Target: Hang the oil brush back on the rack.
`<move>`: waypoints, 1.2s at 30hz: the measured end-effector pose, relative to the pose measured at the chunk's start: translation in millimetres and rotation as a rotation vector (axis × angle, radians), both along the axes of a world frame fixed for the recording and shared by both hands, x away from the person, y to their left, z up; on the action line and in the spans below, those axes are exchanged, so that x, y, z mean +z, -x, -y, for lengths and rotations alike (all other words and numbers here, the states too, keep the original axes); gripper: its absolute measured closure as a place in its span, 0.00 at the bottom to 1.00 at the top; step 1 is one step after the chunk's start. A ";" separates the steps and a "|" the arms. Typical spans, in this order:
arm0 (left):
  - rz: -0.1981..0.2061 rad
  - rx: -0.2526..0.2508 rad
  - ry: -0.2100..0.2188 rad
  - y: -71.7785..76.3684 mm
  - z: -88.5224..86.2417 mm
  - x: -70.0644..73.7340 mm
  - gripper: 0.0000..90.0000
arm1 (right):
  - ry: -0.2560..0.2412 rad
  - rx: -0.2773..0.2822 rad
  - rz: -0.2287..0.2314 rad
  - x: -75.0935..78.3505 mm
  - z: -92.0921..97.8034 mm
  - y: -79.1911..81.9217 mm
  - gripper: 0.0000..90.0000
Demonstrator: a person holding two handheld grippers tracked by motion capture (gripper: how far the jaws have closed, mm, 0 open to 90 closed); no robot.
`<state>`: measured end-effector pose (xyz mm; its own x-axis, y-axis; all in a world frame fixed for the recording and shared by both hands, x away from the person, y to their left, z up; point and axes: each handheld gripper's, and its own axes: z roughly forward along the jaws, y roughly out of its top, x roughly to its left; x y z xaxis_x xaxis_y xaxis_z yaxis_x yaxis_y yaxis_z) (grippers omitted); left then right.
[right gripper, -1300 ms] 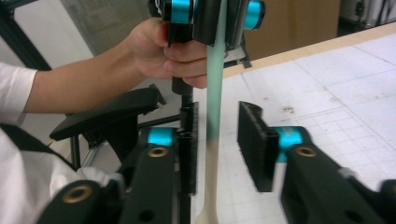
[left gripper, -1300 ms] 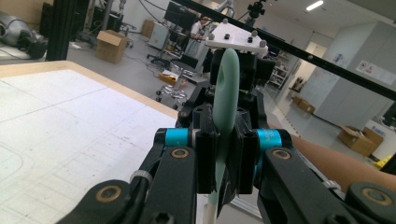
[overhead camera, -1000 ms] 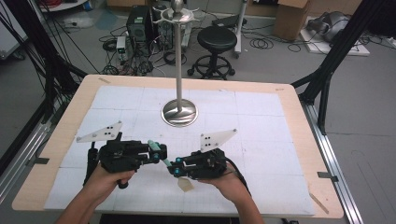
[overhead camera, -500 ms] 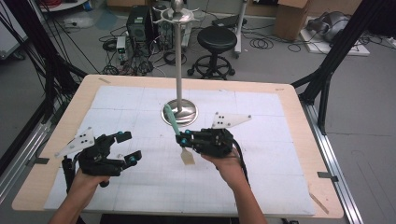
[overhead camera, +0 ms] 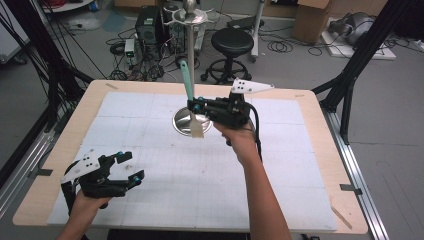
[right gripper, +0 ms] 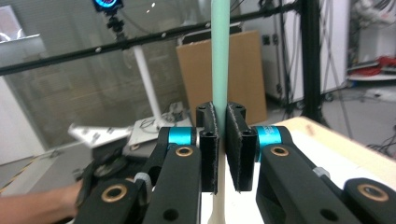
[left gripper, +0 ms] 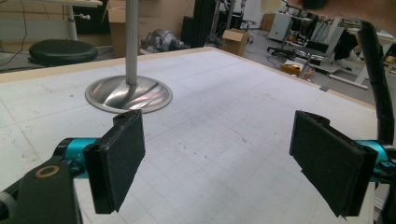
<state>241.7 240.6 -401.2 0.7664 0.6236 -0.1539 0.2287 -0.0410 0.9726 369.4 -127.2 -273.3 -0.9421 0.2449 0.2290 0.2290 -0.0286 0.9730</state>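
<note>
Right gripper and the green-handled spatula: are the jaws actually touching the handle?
Touching. In the right gripper view, the right gripper has both black jaws pressed flat against the spatula handle, no gap either side.

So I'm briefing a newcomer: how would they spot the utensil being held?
Find the tall metal stand with its round shiny base at the table's far middle. Just beside it, the right claw grips a spatula with a mint-green handle and pale blade, the only coloured stick there.
</note>
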 end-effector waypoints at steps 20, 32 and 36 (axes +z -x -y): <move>0.005 -0.012 0.011 2.5 -2.7 0.7 0.22 | -0.034 -0.043 0.002 31.9 1.1 -47.9 0.94; 0.001 -0.018 0.010 2.7 -3.0 1.0 0.22 | -0.059 -0.059 -0.023 27.7 2.9 -58.3 0.94; -0.001 -0.015 0.012 3.0 -3.4 1.2 0.22 | -0.049 -0.064 -0.028 28.1 1.0 -61.1 0.94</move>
